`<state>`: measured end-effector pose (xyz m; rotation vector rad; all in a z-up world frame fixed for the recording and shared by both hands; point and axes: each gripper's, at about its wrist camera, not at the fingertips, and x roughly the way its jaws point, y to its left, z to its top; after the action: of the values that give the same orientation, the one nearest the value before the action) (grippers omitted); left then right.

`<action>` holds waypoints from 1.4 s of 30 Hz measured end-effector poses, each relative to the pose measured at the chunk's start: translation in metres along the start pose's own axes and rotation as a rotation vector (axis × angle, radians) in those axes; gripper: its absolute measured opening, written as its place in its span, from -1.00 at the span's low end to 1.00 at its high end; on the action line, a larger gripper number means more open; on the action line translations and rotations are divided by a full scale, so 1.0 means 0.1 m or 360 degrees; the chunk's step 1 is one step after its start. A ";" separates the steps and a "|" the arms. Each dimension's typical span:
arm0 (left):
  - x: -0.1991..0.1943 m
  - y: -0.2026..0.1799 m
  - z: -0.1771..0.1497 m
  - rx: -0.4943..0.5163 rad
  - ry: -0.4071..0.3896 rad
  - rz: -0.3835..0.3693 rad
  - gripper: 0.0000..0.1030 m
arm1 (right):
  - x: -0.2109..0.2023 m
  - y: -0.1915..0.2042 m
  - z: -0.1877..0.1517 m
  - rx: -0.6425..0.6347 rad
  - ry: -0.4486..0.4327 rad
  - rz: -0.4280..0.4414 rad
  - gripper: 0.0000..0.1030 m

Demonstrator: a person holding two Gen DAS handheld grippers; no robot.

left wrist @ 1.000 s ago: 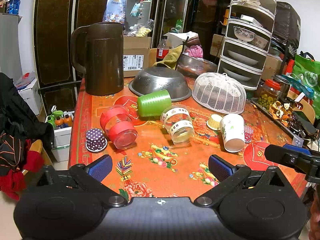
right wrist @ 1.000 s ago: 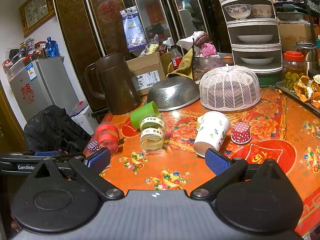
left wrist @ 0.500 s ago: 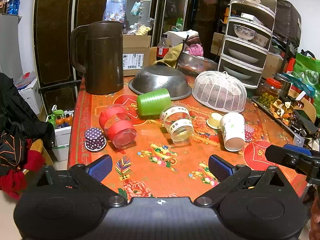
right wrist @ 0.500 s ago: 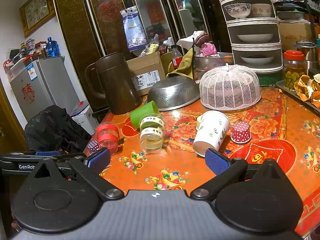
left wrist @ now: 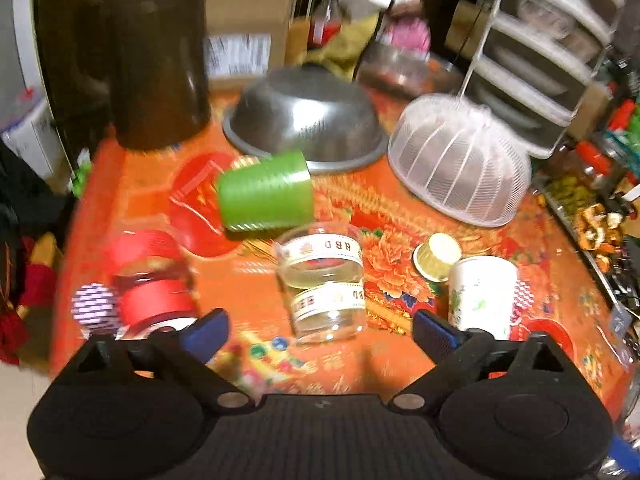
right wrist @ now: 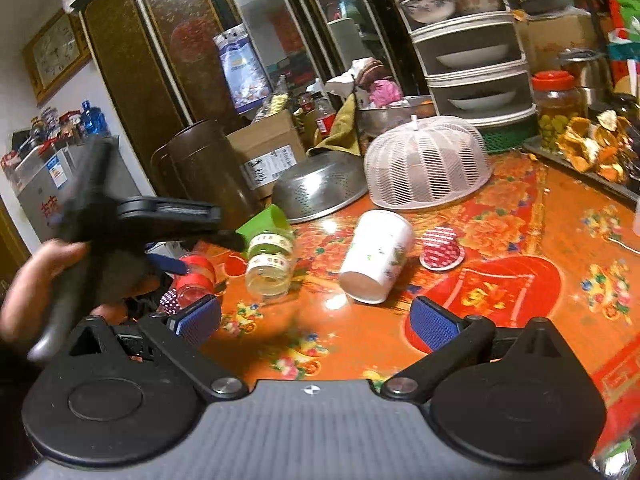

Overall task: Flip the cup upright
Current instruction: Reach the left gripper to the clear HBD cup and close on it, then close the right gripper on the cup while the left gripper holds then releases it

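Observation:
Several cups lie on their sides on the orange floral table (left wrist: 256,312): a green cup (left wrist: 266,194), a clear glass with labelled bands (left wrist: 324,284), a red-banded glass (left wrist: 154,280) and a white paper cup (left wrist: 482,294). My left gripper (left wrist: 320,334) is open and empty, just in front of the clear glass. In the right wrist view my right gripper (right wrist: 316,322) is open and empty, near the white paper cup (right wrist: 376,256). The left gripper's body (right wrist: 120,224) reaches in from the left above the green cup (right wrist: 266,224) and clear glass (right wrist: 270,260).
A brown jug (left wrist: 158,56), an upturned steel colander (left wrist: 308,116) and a white mesh food cover (left wrist: 460,160) stand behind the cups. Small cupcake cases (left wrist: 94,304) (left wrist: 436,256) (right wrist: 440,248) lie among them. A dish rack (right wrist: 468,48) and jar (right wrist: 554,108) are at the back right.
My left gripper has moved forward and down toward the clear glass, blurring its view. My right gripper has advanced a little. Both stay open.

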<state>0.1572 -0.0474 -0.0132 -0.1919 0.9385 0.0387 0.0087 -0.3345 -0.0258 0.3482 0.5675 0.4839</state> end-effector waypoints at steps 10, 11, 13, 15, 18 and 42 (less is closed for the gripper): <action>0.62 -0.16 0.10 0.0002 0.0182 0.0182 0.80 | -0.17 -0.42 -0.03 0.0107 -0.0024 -0.0023 0.98; 0.65 -0.16 0.11 0.0003 0.0188 0.0189 0.71 | -0.17 -0.43 -0.04 0.0112 -0.0024 -0.0021 0.98; 0.69 -0.16 0.10 -0.0001 0.0200 0.0213 0.48 | -0.17 -0.46 -0.06 0.0119 -0.0020 -0.0019 0.98; 0.70 -0.14 0.10 -0.0022 0.0212 0.0188 0.12 | -0.17 -0.48 -0.07 0.0125 -0.0019 -0.0011 0.98; 0.55 -0.13 0.04 0.0002 0.0184 0.0137 0.13 | -0.18 -0.49 -0.08 0.0129 -0.0023 0.0004 0.98; -0.66 -0.08 -1.94 -0.0054 0.0136 -0.0363 0.13 | 0.02 -0.14 -0.37 0.0241 0.0375 0.0171 0.98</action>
<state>-0.0356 -0.0866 -0.0706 -0.3327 0.9963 -0.1650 -0.0066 -0.3385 -0.0623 0.4710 0.8197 0.5915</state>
